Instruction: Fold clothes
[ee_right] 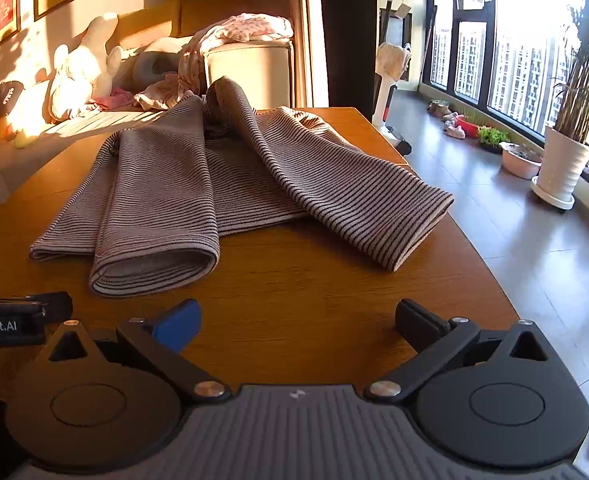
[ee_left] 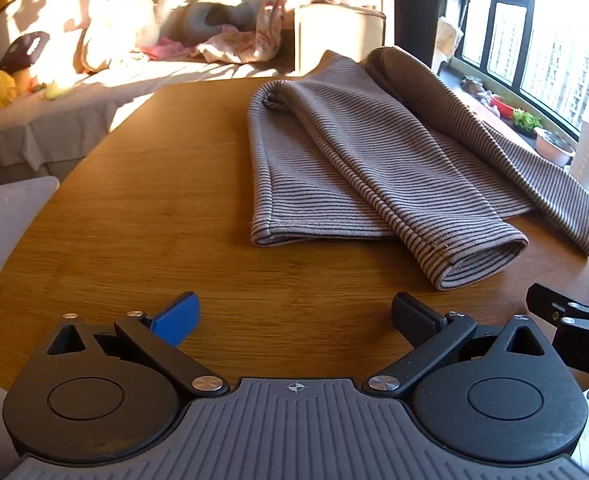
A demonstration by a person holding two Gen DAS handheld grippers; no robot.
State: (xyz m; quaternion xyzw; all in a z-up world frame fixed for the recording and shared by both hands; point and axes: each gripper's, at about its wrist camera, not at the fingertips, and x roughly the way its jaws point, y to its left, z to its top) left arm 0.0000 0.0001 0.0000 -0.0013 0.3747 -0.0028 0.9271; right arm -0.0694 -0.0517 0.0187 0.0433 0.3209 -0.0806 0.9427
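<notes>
A brown striped garment [ee_left: 366,160] lies on the wooden table [ee_left: 166,208], both sleeves folded over its body and running toward me. In the right wrist view the same striped garment [ee_right: 198,184] lies in the middle of the table [ee_right: 314,312], one sleeve cuff at the near left and the other at the right. My left gripper [ee_left: 294,316] hovers open above bare wood, short of the garment's near hem, nothing between its fingers. My right gripper [ee_right: 298,320] is open too, over bare wood in front of the sleeves. Each gripper shows at the edge of the other's view.
A sofa [ee_left: 74,92] with soft toys and a pink blanket stands beyond the table's far edge. To the right run windows, a white plant pot [ee_right: 562,168] and small pots on the floor. The table's right edge [ee_right: 474,248] drops to grey floor.
</notes>
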